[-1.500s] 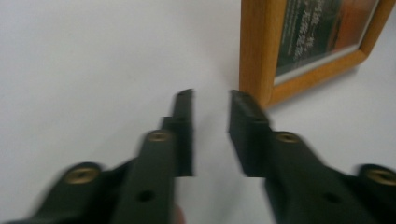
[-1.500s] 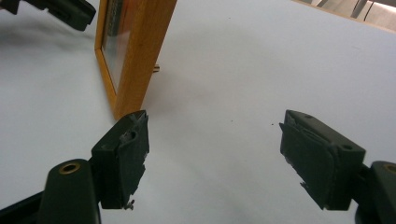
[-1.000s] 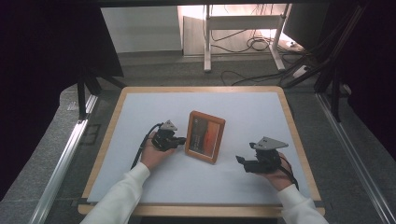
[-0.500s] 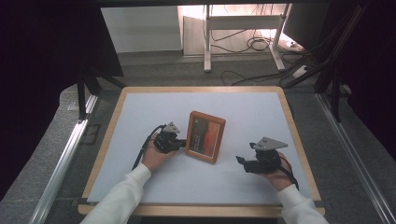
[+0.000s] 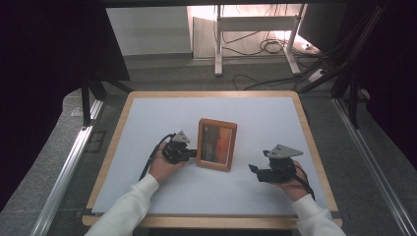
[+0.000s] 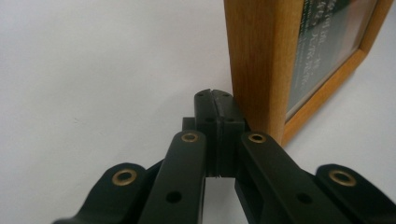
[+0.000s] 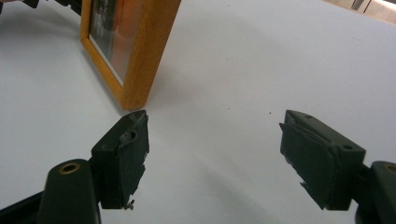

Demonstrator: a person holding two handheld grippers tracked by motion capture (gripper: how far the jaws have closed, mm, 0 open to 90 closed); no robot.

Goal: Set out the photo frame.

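Frames: 1 wooden picture frame [image 5: 217, 144] is standing near the middle of the white tabletop [image 5: 147, 118].
Grippers: 2.
Left gripper [image 5: 189, 153]: lying low, jaws pressed together, tips touching the frame's left edge.
Right gripper [image 5: 254, 170]: sitting right of the frame, apart from it, jaws spread wide.

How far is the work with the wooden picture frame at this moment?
Done: the picture frame stands upright on the white table. In hand: the left gripper, jaws closed with nothing between them, sits against the frame's left edge, seemingly nudging or steadying it. Left: the right gripper is open and apart from the frame, so any two-handed grasp or repositioning is probably still ahead.
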